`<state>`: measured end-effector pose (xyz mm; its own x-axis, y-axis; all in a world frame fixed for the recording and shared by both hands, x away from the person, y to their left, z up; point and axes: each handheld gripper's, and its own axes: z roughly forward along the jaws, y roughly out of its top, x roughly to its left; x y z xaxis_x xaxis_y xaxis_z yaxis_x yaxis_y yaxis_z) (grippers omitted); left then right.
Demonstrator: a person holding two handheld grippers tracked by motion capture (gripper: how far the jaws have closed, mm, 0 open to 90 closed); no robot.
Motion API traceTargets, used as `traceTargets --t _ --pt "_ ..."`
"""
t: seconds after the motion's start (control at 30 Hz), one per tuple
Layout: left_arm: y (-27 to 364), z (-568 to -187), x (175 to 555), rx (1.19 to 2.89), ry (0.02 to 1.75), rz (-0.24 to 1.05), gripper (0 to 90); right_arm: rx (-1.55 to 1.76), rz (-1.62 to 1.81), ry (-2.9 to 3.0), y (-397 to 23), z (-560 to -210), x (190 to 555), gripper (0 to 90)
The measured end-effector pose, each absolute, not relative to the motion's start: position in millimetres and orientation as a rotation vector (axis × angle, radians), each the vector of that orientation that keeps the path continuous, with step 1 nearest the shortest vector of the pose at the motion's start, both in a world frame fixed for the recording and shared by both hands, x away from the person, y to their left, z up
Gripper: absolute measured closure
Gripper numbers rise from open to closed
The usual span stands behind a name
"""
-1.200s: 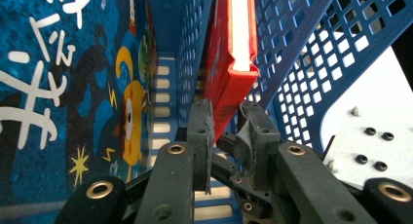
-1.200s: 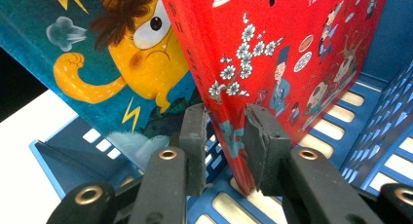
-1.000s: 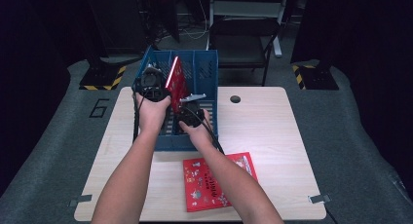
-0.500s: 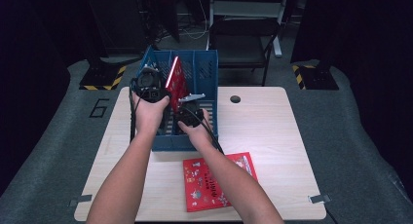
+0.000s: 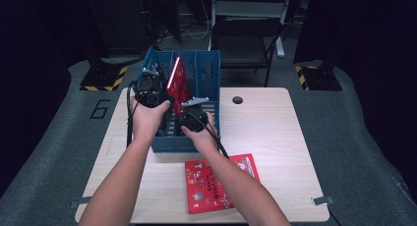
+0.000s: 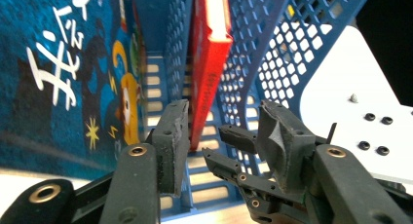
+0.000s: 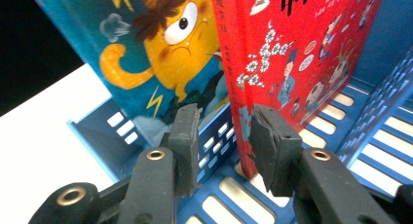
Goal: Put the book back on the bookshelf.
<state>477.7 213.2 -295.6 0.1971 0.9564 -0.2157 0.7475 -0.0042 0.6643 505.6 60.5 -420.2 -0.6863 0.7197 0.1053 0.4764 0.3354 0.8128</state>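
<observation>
A second red picture book (image 5: 221,183) is seen lying flat on the desk (image 5: 275,132), near its front edge. A round hole (image 5: 238,99) is seen in the desk top. A dark folding chair (image 5: 246,39) is placed behind the desk; yellow-black striped floor markings (image 5: 104,79) are seen left and right.

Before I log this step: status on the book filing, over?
Both grippers, left and right, jaws just opening, off the red book. Book upright in blue rack. Nothing blocking.

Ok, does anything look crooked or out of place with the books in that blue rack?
Yes: the red book in the blue rack leans at a slant instead of standing upright, and another red book lies flat on the table, unfiled.
</observation>
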Motion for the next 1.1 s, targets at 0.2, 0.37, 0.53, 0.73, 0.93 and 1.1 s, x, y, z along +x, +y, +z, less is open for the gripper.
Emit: traceTargets --t 0.2,0.37,0.53,0.73,0.93,1.1 --pt "214.6 -291.4 469.4 1.807 1.563 0.375 52.8 1.064 1.28 2.347 52.4 -413.3 494.8 60.9" --pt "219.1 -296.7 457.1 1.826 1.523 0.373 53.0 1.052 1.292 2.33 41.6 -409.4 483.4 58.5" --pt "224.6 -302.6 450.6 1.832 1.51 0.358 53.0 1.05 1.297 2.331 27.2 -406.0 472.7 57.4" --pt "229.1 -307.0 435.9 1.819 1.481 0.337 51.7 1.019 1.291 2.324 9.4 -402.3 460.8 54.8" --pt "228.1 -313.6 420.0 1.852 1.427 0.357 51.3 1.001 1.282 2.32 -9.1 -405.2 441.8 51.3" --pt "226.4 -325.5 405.5 1.866 1.389 0.333 51.3 0.997 1.288 2.346 -17.7 -414.3 424.3 49.5"
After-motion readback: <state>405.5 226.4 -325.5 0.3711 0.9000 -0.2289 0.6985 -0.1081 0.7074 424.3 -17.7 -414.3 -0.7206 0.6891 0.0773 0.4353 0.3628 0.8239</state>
